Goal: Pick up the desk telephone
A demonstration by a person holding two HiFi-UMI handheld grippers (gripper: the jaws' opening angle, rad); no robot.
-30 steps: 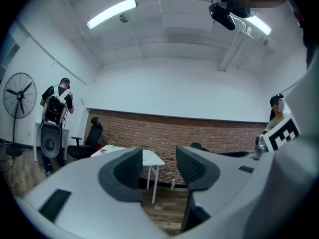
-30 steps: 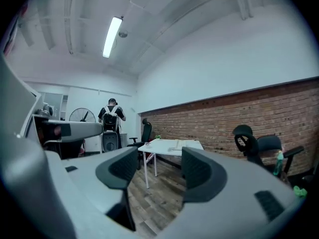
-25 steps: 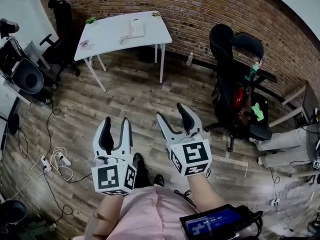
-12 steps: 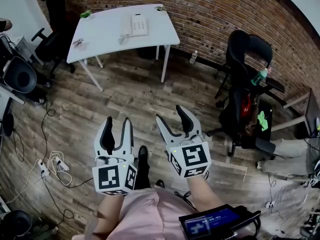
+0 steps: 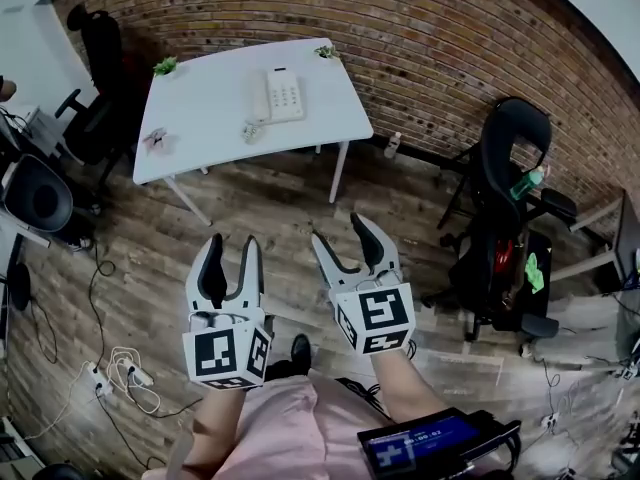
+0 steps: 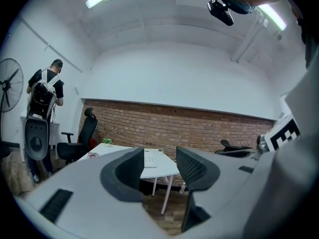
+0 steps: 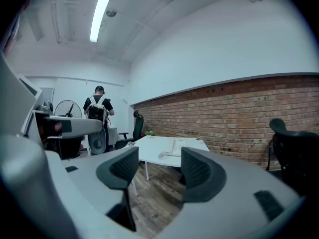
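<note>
The white desk telephone [image 5: 277, 95] lies on the far part of a white table [image 5: 200, 118] by the brick wall, its handset on the left side. Both grippers hang over the wooden floor, well short of the table. My left gripper [image 5: 232, 244] is open with nothing between its jaws. My right gripper [image 5: 341, 228] is also open and holds nothing. In the left gripper view the telephone [image 6: 149, 158] shows far off between the jaws of the gripper [image 6: 160, 157]. The right gripper view shows the telephone [image 7: 175, 146] on the table [image 7: 149, 152] beyond the gripper [image 7: 157, 164].
A black office chair [image 5: 512, 158] with a green bottle stands at the right, more black chairs [image 5: 88, 68] at the left. Two small plants [image 5: 165, 66] and a small item [image 5: 250, 131] sit on the table. Cables [image 5: 125, 373] lie on the floor. A person [image 6: 45, 91] stands far left.
Both grippers have travelled forward over the floor toward the table. The table and telephone now sit lower and larger in the head view. The jaws keep the same gap.
</note>
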